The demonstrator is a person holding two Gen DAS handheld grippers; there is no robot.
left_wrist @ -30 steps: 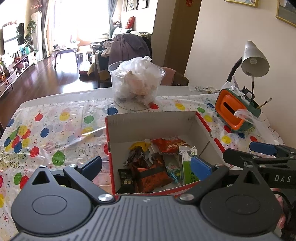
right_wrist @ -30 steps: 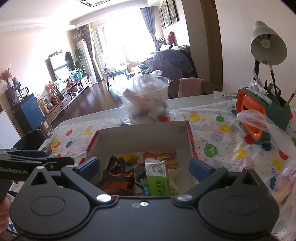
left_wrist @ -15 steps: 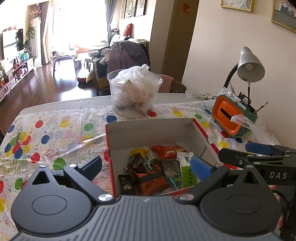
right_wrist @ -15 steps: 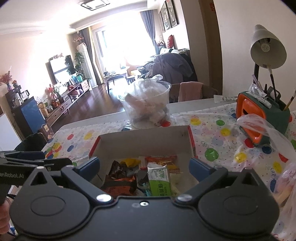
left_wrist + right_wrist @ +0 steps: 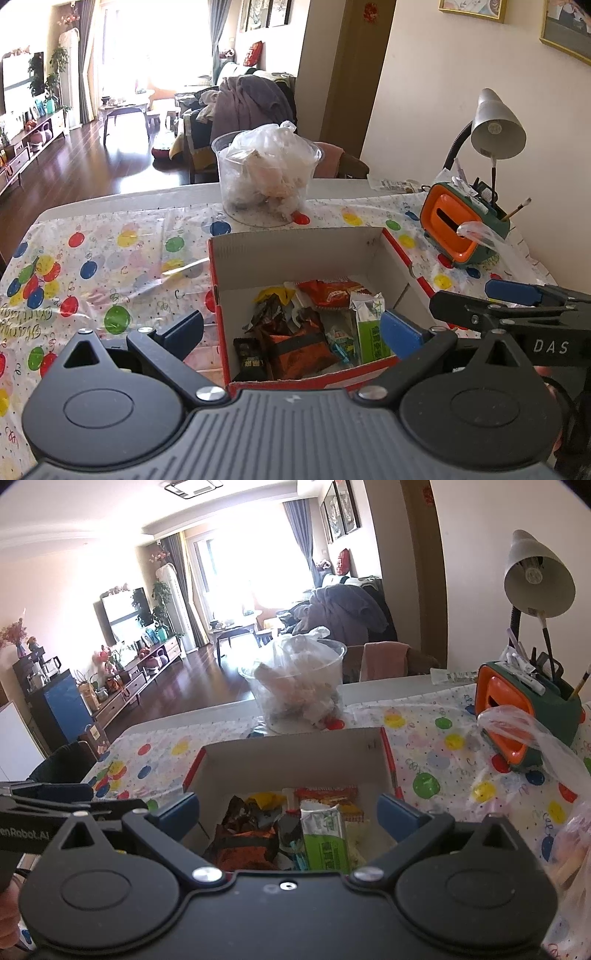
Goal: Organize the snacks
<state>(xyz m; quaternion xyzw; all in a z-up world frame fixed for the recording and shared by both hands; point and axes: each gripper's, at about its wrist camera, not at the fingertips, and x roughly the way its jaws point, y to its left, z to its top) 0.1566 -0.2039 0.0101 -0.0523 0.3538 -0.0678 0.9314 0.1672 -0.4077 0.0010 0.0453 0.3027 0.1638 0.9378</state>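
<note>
Snacks [image 5: 306,328] piled in the red-edged cardboard box [image 5: 295,251] mid-frame on the balloon-print surface [image 5: 92,258], left gripper [image 5: 291,328] and right gripper [image 5: 288,812] both above its near edge, jaws spread, gripping nothing.

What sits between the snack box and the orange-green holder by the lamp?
Only balloon-print tablecloth lies between the box and the holder, seen in both views.

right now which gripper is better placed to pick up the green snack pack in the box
Right, probably. The right gripper is open with the green snack pack nearly centred between its fingers. The left gripper, also open, has that pack off to its right, partly hidden by its right finger.
</note>
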